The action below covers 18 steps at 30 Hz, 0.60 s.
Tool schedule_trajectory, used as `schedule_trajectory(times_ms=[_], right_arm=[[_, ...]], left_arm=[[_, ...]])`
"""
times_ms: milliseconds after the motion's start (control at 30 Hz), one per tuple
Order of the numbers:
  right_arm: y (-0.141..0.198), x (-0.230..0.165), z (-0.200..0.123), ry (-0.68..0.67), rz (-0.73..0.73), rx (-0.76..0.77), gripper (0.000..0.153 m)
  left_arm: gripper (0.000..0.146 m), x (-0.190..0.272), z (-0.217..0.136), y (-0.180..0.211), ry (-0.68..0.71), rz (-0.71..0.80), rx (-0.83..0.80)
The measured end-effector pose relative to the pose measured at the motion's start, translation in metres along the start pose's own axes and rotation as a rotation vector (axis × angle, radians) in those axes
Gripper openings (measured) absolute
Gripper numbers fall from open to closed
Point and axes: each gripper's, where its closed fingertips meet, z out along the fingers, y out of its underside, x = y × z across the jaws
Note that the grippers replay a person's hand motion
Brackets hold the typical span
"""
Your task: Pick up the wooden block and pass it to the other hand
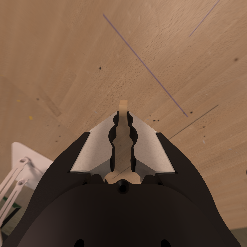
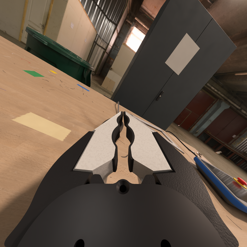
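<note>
Wooden tabletop (image 1: 173, 40) under both views | left gripper (image 1: 122, 113) clamped on wooden block (image 1: 123, 107), block pinched at fingertips, sticking out past them, likely lifted | right gripper (image 2: 122, 113) near-closed, empty, tips just above tabletop beside blue pendant (image 2: 219, 187) | tip: right must widen, then take block's exposed end before left lets go

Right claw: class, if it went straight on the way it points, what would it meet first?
Probably the table's far edge, where a thin grey cable rises just past the right claw's tips; the grey cabinet stands well beyond. Depth is uncertain.
</note>
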Motion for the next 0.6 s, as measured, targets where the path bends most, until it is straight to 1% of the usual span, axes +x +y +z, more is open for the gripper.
schedule_trajectory(times_ms=[100,167,233,333,400,433,500,567,600], right_arm=[[-0.002,-0.002,0.0,-0.019,0.007,0.016,0.001],[0.0,0.0,-0.001,-0.024,-0.025,0.012,0.001],[0.001,0.01,-0.006,0.004,-0.068,0.012,0.001],[0.004,0.029,-0.014,0.028,-0.133,0.031,0.008],[0.01,0.041,-0.019,0.04,-0.158,0.026,0.015],[0.013,0.047,-0.02,0.044,-0.148,0.027,0.018],[0.016,0.056,-0.022,0.047,-0.094,0.039,0.021],[0.018,0.059,-0.022,0.031,-0.023,0.055,0.021],[0.017,0.059,-0.023,0.018,0.011,0.063,0.021]], left_arm=[[0.012,0.019,-0.041,-0.015,-0.118,0.038,0.144],[0.012,0.051,-0.066,-0.034,-0.13,0.066,0.298],[0.012,0.104,-0.083,-0.056,-0.054,0.128,0.479],[0.012,0.199,-0.101,-0.089,0.163,0.225,0.758],[0.012,0.256,-0.107,-0.111,0.324,0.321,0.882],[0.012,0.28,-0.106,-0.121,0.377,0.379,0.919],[0.012,0.317,-0.097,-0.143,0.398,0.516,0.962],[0.012,0.343,-0.09,-0.172,0.349,0.619,1.023],[0.012,0.355,-0.089,-0.187,0.319,0.657,1.08]])
